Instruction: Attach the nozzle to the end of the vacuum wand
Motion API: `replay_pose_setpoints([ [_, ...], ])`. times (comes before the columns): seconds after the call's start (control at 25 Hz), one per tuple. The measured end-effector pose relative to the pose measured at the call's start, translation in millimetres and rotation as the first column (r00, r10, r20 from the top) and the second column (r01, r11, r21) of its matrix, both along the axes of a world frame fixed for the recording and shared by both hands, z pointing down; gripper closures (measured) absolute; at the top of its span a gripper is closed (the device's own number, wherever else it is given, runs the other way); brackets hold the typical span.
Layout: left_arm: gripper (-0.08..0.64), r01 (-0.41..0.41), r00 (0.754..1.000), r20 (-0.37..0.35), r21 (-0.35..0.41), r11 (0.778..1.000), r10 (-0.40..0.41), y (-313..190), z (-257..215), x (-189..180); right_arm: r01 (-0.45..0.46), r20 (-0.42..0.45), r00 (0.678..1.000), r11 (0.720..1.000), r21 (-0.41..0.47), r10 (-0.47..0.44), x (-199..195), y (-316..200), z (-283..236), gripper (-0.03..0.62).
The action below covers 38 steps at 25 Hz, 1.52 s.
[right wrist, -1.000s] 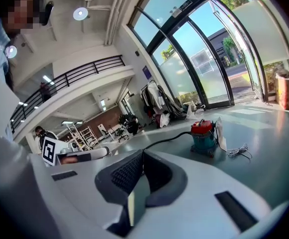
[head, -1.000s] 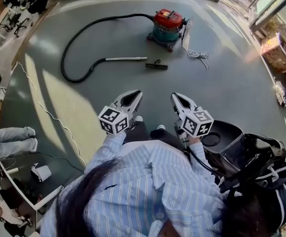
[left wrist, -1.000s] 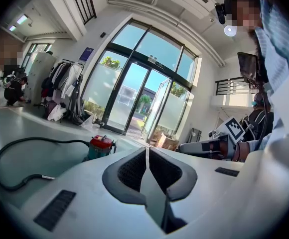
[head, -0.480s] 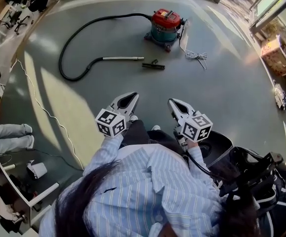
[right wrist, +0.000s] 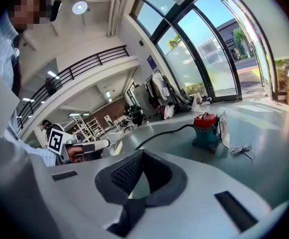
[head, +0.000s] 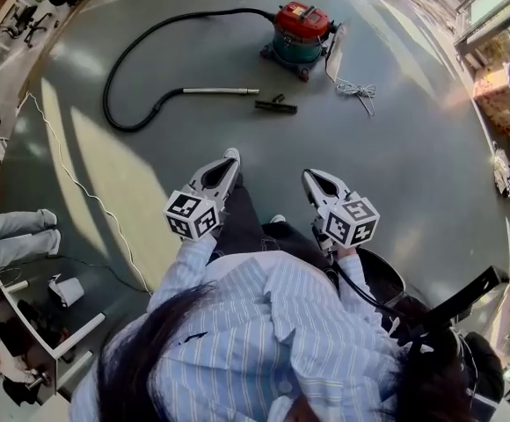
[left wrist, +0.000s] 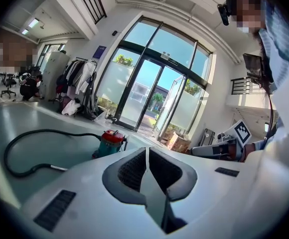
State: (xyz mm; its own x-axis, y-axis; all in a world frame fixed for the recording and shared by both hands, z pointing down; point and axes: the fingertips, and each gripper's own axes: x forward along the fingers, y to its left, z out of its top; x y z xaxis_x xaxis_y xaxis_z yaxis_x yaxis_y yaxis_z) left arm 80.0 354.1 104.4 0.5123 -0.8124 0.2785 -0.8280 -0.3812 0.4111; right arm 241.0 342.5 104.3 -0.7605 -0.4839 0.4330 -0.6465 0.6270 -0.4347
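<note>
Down on the floor, head view only: nozzle (head: 276, 105), lying just off the vacuum wand (head: 220, 90) tip, not touching. Gripper views add glass doors (left wrist: 144, 98) behind the red vacuum (head: 301, 32). Left gripper (head: 229, 156), right gripper (head: 309, 177): fingers closed together, empty.

From the left gripper (head: 230, 156) and right gripper (head: 309, 177) at the lower middle of the head view, bare grey floor (head: 273, 143) runs open up to the wand (head: 220, 90) and the nozzle (head: 275, 106), which lie near each other but apart. Beyond them the vacuum cleaner (head: 301, 32) blocks the top centre, its hose (head: 119, 69) loops round the upper left, and a coiled cord (head: 357, 89) lies to its right. A white cable (head: 79, 192) trails down the left side, and the person's legs (head: 255, 227) fill the gap between the grippers.
</note>
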Motion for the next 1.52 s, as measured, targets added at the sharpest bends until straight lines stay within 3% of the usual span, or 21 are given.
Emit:
replay_pose_setpoints([
  [0.28,0.540,-0.023,1.000,-0.010,-0.024,0.999,0.022,-77.8,20.3,-63.6,-0.076,0.026,0.997,0.995,-0.070,0.078,-49.9,-77.6,22.4,0.589],
  [0.72,0.540,-0.228,0.973,0.018,-0.054,0.972,0.229,-225.3,40.2,-173.1,-0.186,0.014,0.982,0.968,-0.170,0.191,-159.1,-212.6,64.5,0.588],
  [1.04,0.538,-0.296,0.953,0.028,-0.123,0.947,0.302,-289.7,91.2,-155.7,-0.166,-0.042,0.986,0.956,-0.243,0.161,-157.4,-261.7,118.5,0.580],
  [1.16,0.538,-0.301,0.949,0.043,-0.168,0.939,0.312,-299.8,115.4,-143.4,-0.132,-0.058,0.991,0.947,-0.292,0.120,-148.4,-271.7,149.4,0.492],
  [1.36,0.529,-0.286,0.936,0.143,-0.225,0.931,0.322,-318.6,178.1,-145.3,-0.115,-0.123,0.989,0.937,-0.331,0.078,-132.2,-296.7,223.5,0.460],
  [1.52,0.436,-0.297,0.897,0.242,-0.292,0.909,0.370,-335.5,259.3,-152.1,-0.177,-0.132,0.982,0.896,-0.408,0.134,-114.7,-312.1,302.9,0.448],
])
